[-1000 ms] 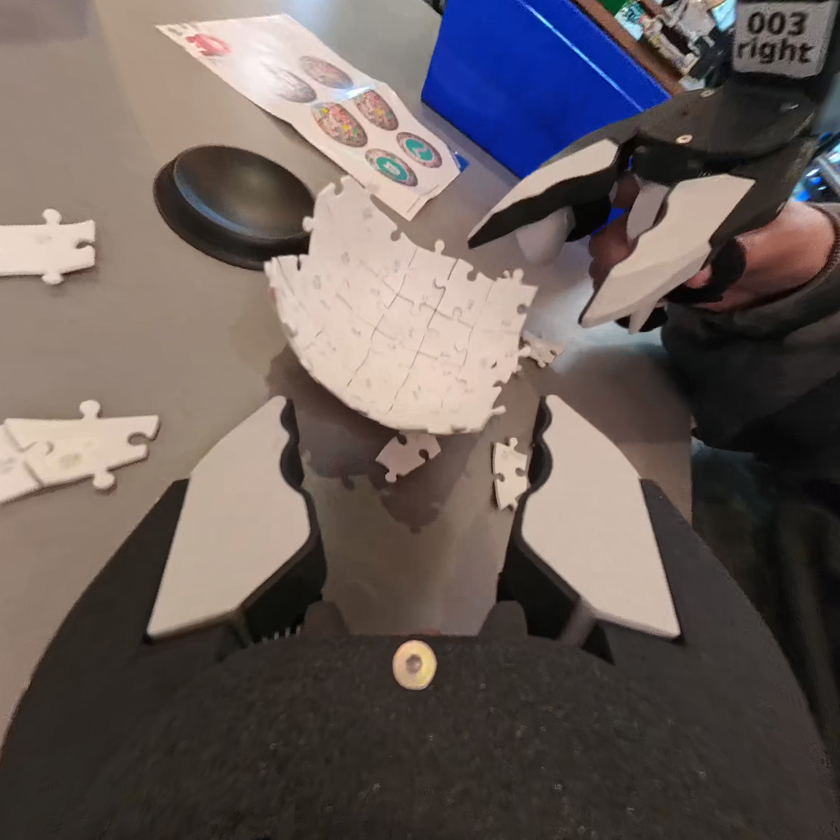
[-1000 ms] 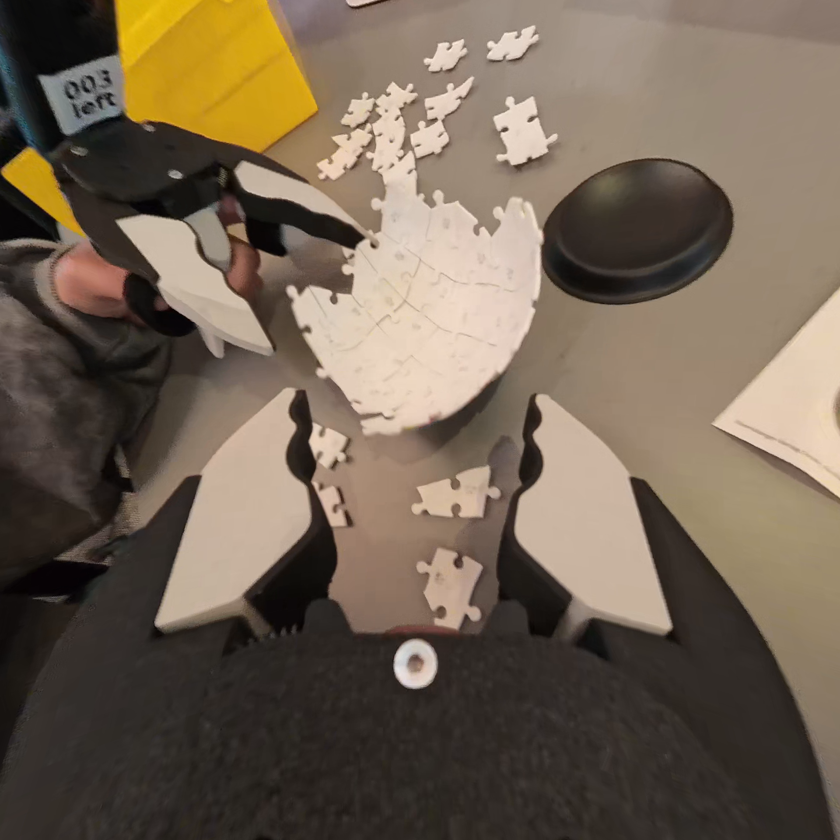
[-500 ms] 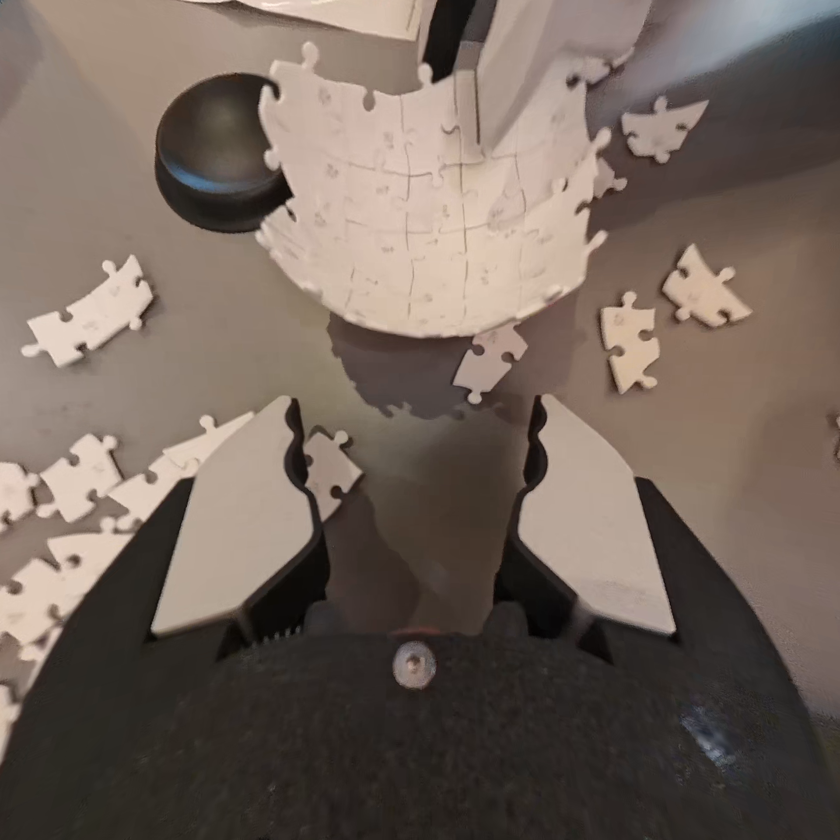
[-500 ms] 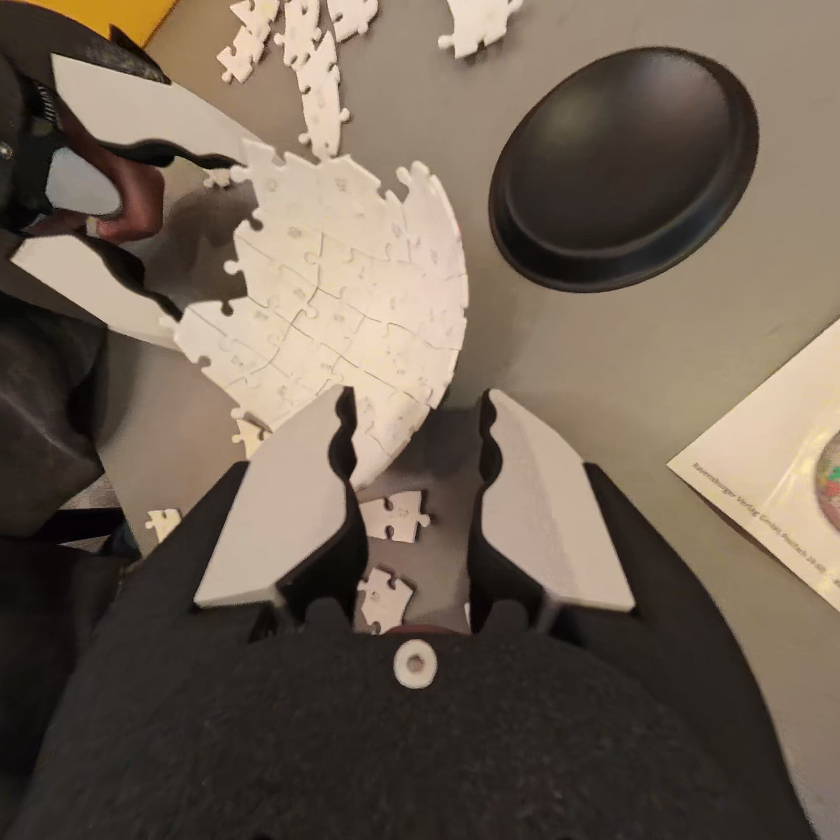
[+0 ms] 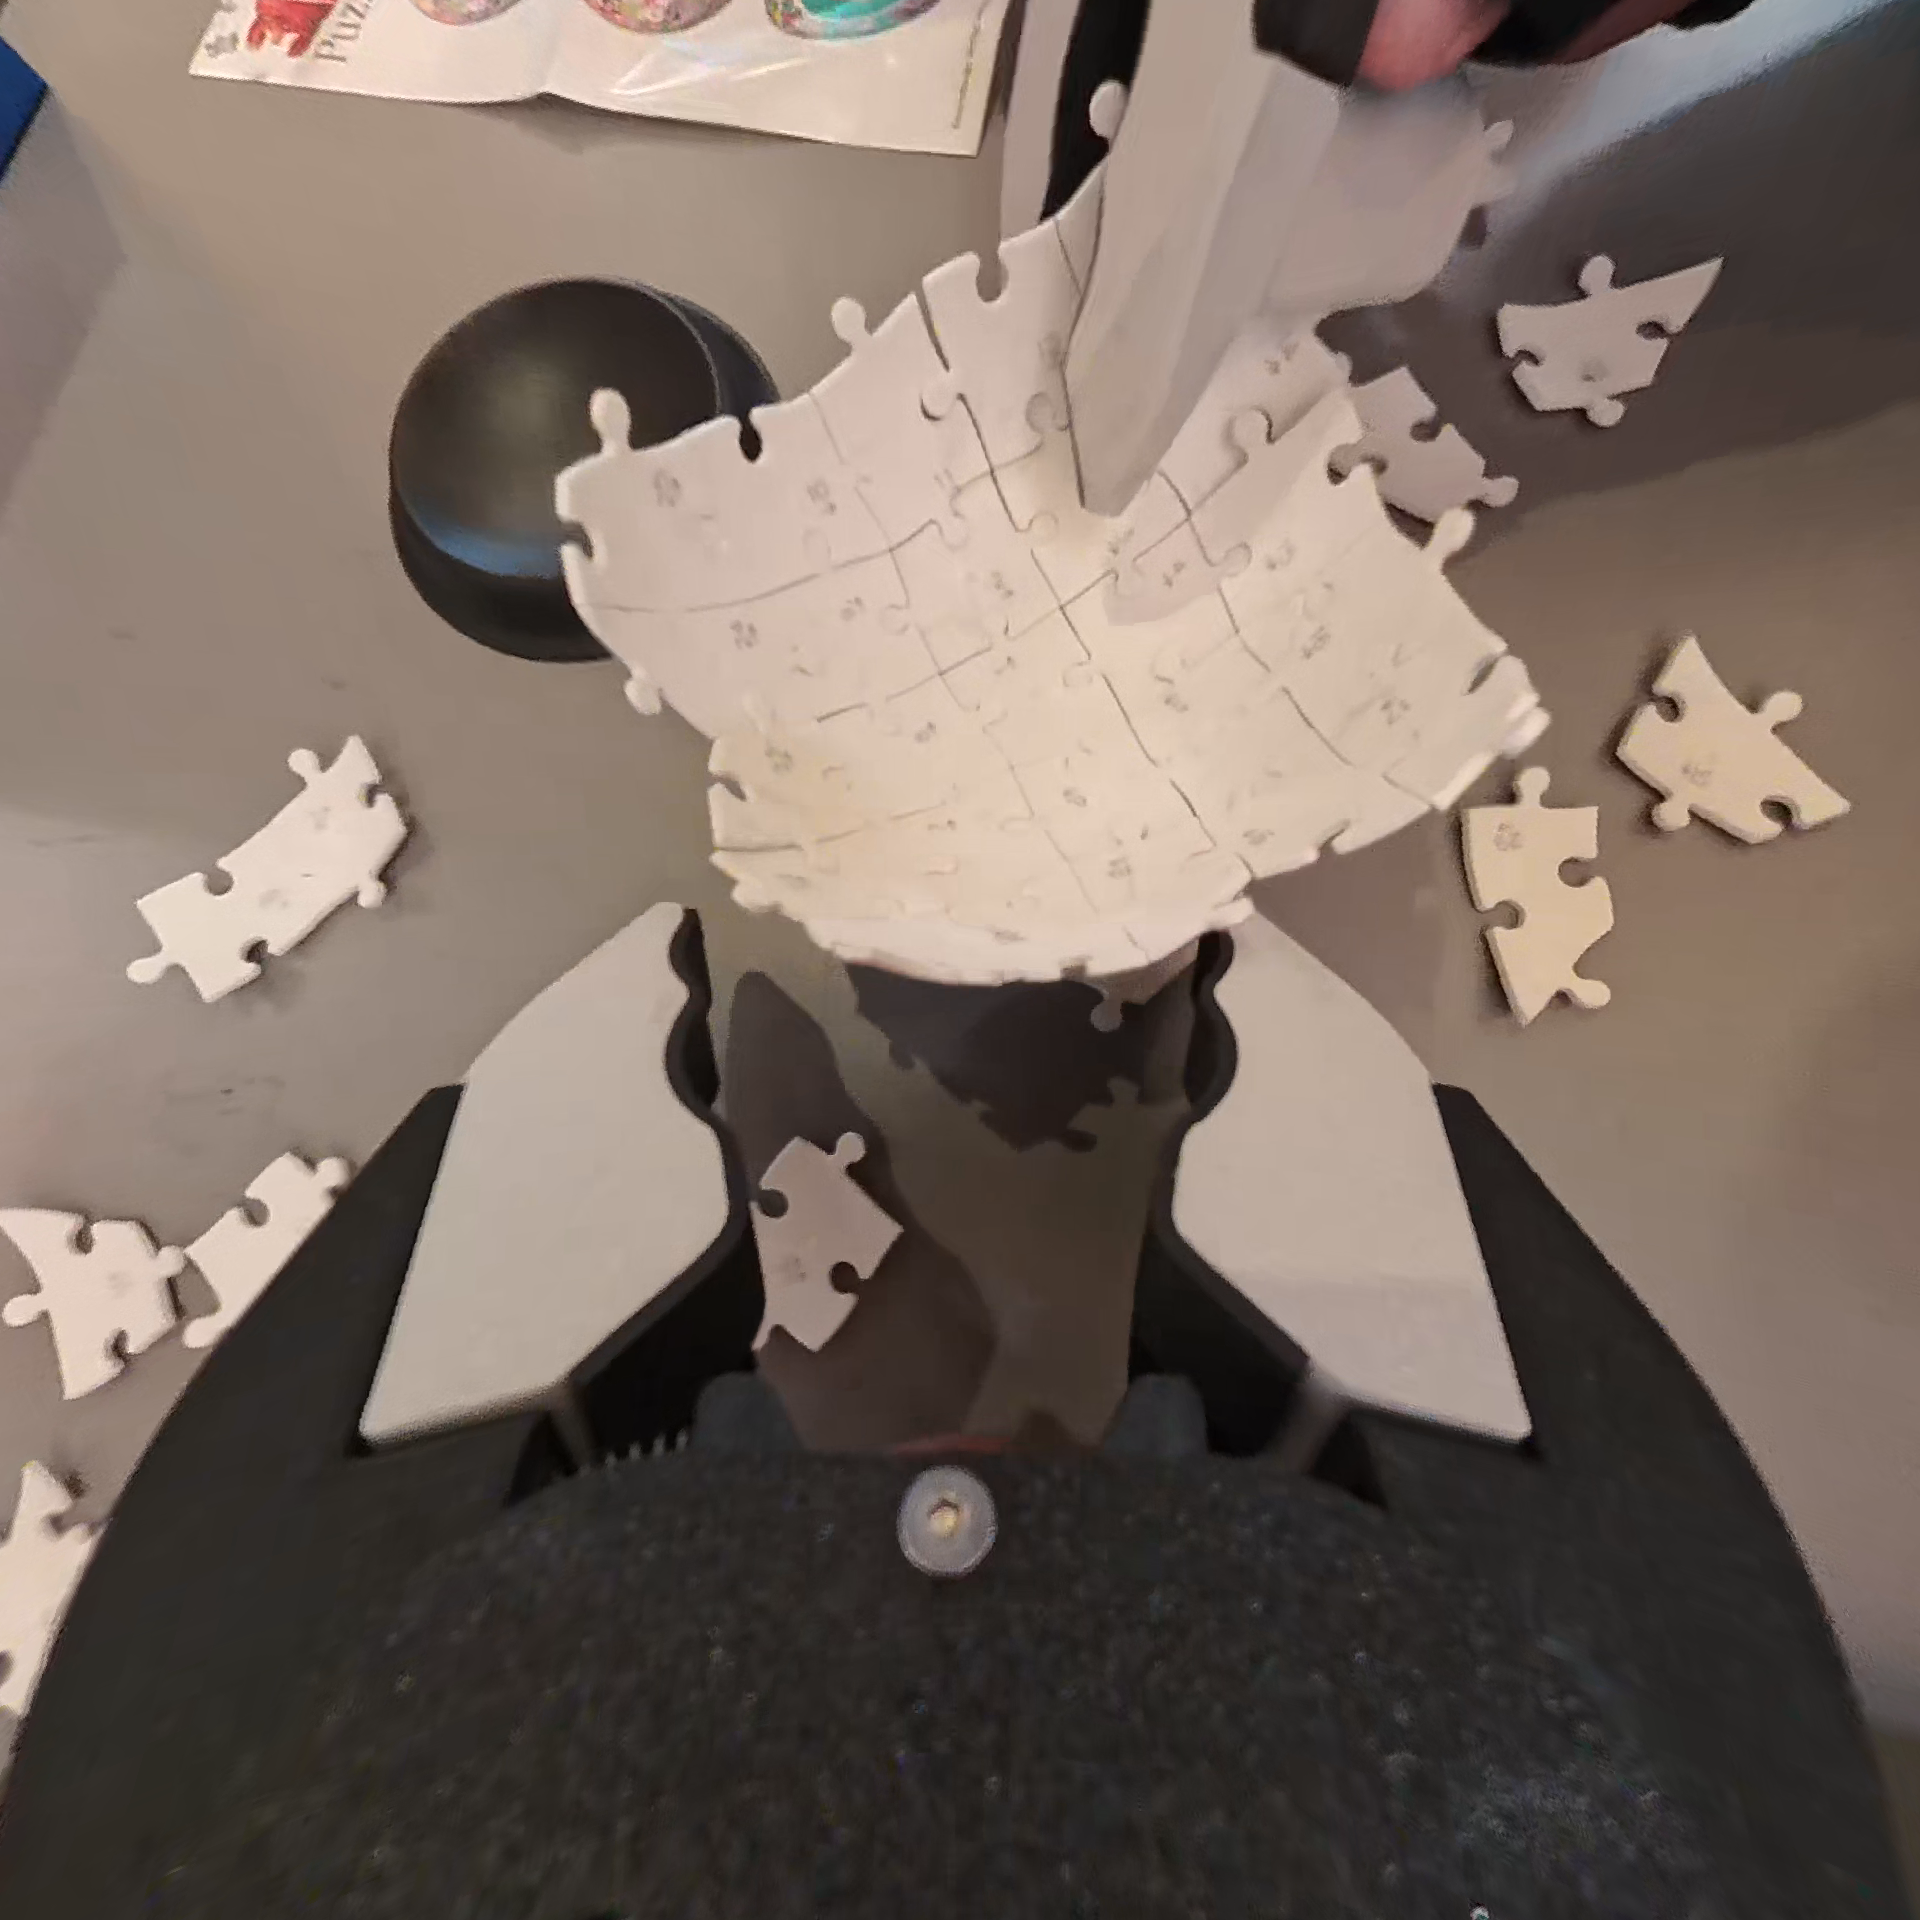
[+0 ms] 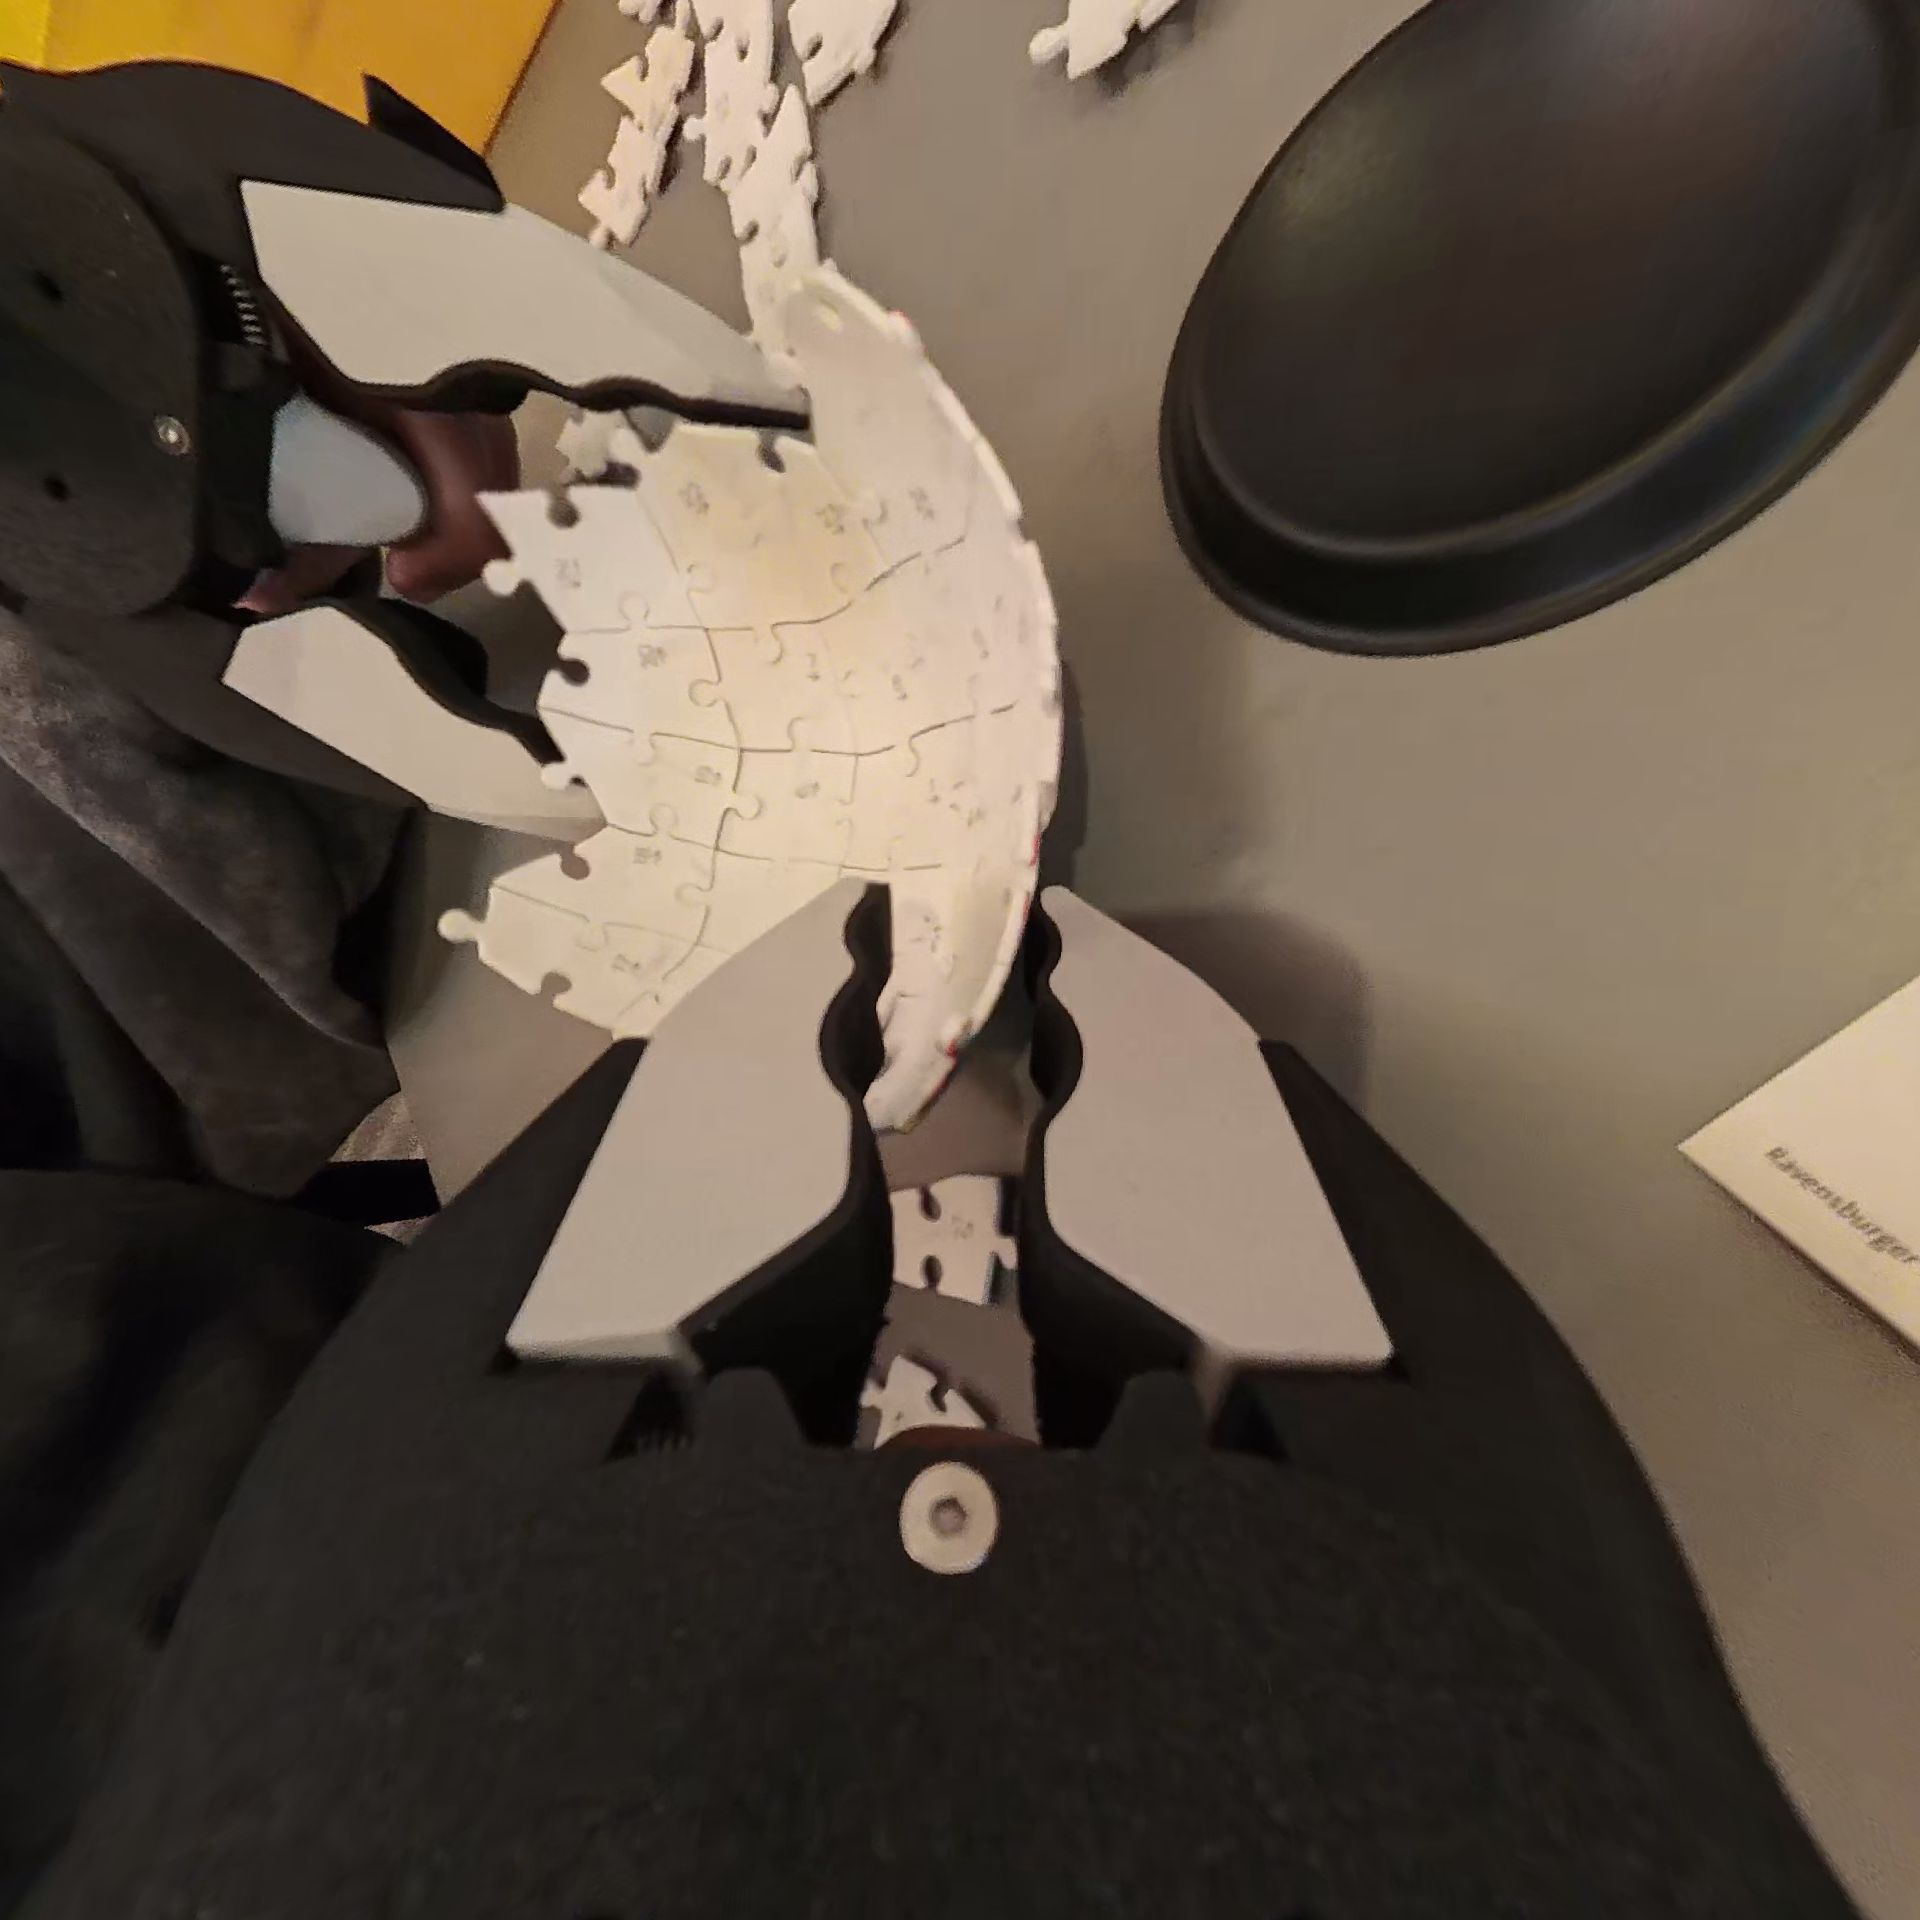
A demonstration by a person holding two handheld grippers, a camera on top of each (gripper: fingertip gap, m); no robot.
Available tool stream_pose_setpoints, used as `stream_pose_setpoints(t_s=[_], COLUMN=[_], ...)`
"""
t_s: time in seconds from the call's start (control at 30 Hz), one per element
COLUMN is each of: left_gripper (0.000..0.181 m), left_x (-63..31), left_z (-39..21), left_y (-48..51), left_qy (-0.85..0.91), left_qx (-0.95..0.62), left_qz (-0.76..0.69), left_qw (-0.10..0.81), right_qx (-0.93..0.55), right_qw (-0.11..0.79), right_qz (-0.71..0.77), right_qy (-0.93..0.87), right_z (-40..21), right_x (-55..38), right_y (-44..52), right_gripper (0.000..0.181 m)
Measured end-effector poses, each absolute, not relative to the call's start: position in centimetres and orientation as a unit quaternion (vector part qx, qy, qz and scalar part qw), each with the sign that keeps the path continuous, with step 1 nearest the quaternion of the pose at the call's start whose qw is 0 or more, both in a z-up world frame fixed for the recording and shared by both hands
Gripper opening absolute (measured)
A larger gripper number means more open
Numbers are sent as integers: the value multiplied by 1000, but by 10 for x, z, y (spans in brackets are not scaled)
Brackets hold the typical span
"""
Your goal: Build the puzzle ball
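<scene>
One half-built puzzle ball [image 5: 1049,665], a curved white shell of joined pieces with its hollow side up, hangs above the grey table [image 5: 208,727]. One black round stand [image 5: 520,468] sits on the table just behind the shell's left edge, and one printed leaflet [image 5: 623,52] lies at the far edge. In the left wrist view I count about nine loose white pieces [image 5: 275,873] scattered flat around the shell: roughly four to the left, four to the right, and one single piece [image 5: 821,1257] lying between the fingers of the left gripper [image 5: 956,997]. That gripper is spread wide and holds nothing; the shell's near rim sits just beyond its fingertips. The right gripper [image 6: 945,966] has its fingers drawn close together with the shell's near rim in the gap between them, one finger inside the bowl and one outside; whether both pads actually press on it I cannot tell. A yellow box [image 6: 270,42] shows behind the left gripper in the right wrist view.
</scene>
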State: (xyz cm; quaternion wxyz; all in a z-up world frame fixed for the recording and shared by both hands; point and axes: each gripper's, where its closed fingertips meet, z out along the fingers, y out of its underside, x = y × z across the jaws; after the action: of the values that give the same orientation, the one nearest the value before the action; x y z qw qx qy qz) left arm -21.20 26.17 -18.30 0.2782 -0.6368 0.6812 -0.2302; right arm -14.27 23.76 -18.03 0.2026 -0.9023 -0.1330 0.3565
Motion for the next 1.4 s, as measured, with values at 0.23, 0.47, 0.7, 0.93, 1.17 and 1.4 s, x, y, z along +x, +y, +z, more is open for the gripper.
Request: stream_pose_setpoints(t_s=[0.23,0.47,0.7,0.93,1.17,1.4], left_gripper=[87,78,79,79,79,74], left_x=[-197,-171,-152,-159,-169,-172], left_z=[-177,-160,-179,-186,-176,-166], left_y=[266,293,342,340,328,333], left_qy=[681,673,647,656,654,621], left_qx=[-632,-629,-675,-678,-674,-679], left_qz=[-238,-236,-215,-199,-217,-251], left_qw=[283,310,282,265,268,301], right_qx=[-900,-914,-945,-944,-899,-893], right_qw=[207,182,108,105,278,340], right_qz=[371,352,287,287,303,216], right_qy=[-96,-90,-111,-126,-153,-199], right_z=[-172,-156,-167,-169,-106,-106], right_x=[-126,-102,-78,-73,-54,-47], right_y=[256,301,356,360,341,297], right_gripper=[5,5,5,22,53,51])
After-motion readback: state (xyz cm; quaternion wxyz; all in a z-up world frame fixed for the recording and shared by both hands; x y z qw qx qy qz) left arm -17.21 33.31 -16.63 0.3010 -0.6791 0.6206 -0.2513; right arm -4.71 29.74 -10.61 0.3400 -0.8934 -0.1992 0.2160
